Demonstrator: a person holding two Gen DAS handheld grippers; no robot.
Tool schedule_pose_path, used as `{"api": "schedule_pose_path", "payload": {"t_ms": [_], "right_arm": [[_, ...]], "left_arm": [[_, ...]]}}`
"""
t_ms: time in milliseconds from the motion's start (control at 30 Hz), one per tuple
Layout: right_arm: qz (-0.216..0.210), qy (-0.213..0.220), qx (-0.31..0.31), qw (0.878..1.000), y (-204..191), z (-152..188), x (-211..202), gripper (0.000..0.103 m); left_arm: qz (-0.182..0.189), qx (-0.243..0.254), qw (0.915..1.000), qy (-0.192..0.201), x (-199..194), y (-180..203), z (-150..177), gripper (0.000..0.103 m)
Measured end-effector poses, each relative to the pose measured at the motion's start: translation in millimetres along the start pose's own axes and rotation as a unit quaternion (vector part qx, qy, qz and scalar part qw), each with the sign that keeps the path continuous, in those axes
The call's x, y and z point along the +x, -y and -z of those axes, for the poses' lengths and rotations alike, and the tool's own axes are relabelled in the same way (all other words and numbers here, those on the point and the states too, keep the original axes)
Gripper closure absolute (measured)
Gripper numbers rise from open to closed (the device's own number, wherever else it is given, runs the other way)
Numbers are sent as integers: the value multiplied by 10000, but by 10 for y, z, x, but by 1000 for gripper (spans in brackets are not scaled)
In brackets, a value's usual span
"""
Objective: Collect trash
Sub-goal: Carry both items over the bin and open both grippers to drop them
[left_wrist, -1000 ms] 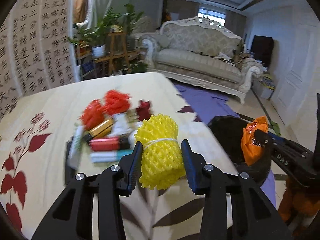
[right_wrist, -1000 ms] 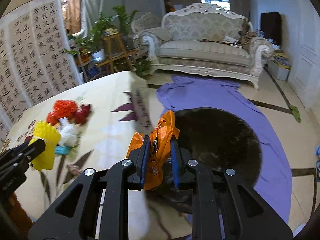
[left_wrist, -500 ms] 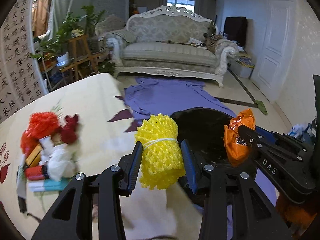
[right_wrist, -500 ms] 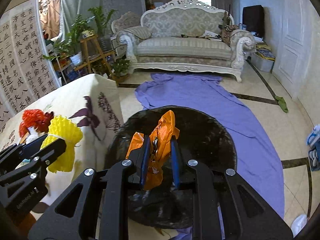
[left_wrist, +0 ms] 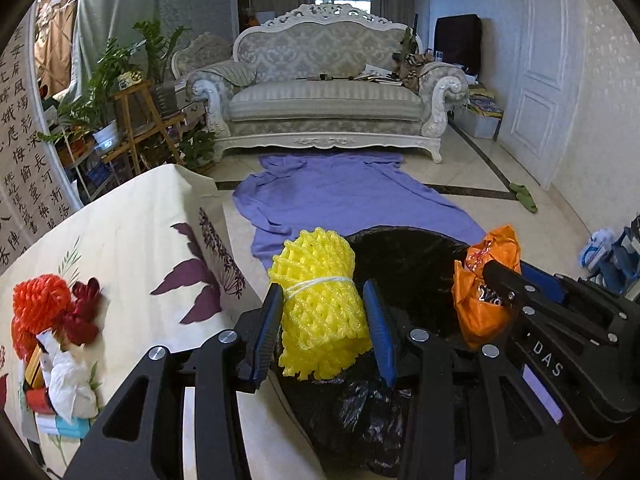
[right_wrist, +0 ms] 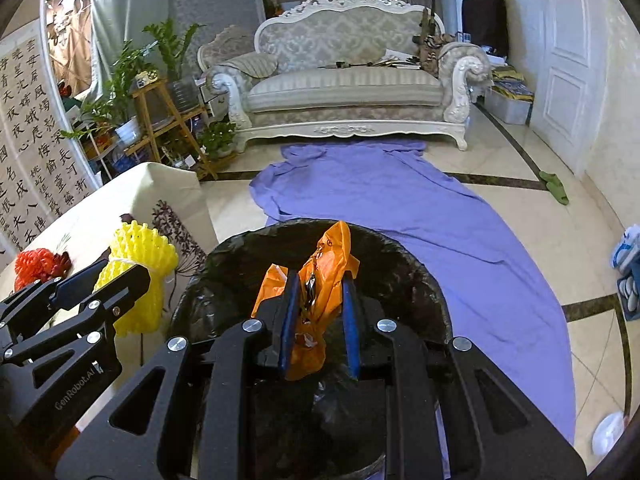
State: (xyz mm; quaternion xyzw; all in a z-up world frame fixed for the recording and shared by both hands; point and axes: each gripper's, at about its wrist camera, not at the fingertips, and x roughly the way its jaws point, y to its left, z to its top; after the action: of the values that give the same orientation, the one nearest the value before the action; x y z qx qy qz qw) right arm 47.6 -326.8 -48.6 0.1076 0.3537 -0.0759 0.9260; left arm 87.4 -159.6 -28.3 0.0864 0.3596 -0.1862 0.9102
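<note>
A yellow foam net (left_wrist: 316,272), tied with white string, sits between the fingers of my left gripper (left_wrist: 320,292). The jaws are opening, and both pads still touch the net. It hangs at the near left rim of a bin lined with a black bag (left_wrist: 404,252). My right gripper (right_wrist: 320,280) is shut on a crumpled orange plastic bag (right_wrist: 332,252) right above the bin's opening (right_wrist: 400,264). In the right wrist view the yellow net (right_wrist: 140,244) and the left gripper (right_wrist: 136,276) show at the left.
A table with a cream flowered cloth (left_wrist: 120,248) stands left of the bin. On it lie a red foam net (left_wrist: 36,300), white tissue (left_wrist: 68,380) and small packets. A purple sheet (right_wrist: 400,200) covers the floor beyond the bin, with a sofa (left_wrist: 328,92) behind.
Both grippers have swung right, away from the table, with their loads. The yellow net has gone from above the tabletop to the bin's rim, and the orange bag to above the bin's opening.
</note>
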Motion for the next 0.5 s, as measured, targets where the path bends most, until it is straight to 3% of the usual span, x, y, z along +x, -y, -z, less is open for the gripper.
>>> {"api": "schedule_pose_path", "payload": {"t_ms": [67,167,200,500], "right_arm": [[5,-22,48,10000,38,-8,26,78],[17,-24,151,9999,88,-1,31,74],[36,-17,175,9998,100,0,26,72],[95,100,215,9997,101,-8,-122,62]], "left_arm": [[10,27,10000,-24,38,32,4,58],[-34,-2,10000,-9,72,38,-11,38],[-41,-18,10000,10,63,29,-8,35],[-157,-156,9997,89,-86,-67,-38,26]]}}
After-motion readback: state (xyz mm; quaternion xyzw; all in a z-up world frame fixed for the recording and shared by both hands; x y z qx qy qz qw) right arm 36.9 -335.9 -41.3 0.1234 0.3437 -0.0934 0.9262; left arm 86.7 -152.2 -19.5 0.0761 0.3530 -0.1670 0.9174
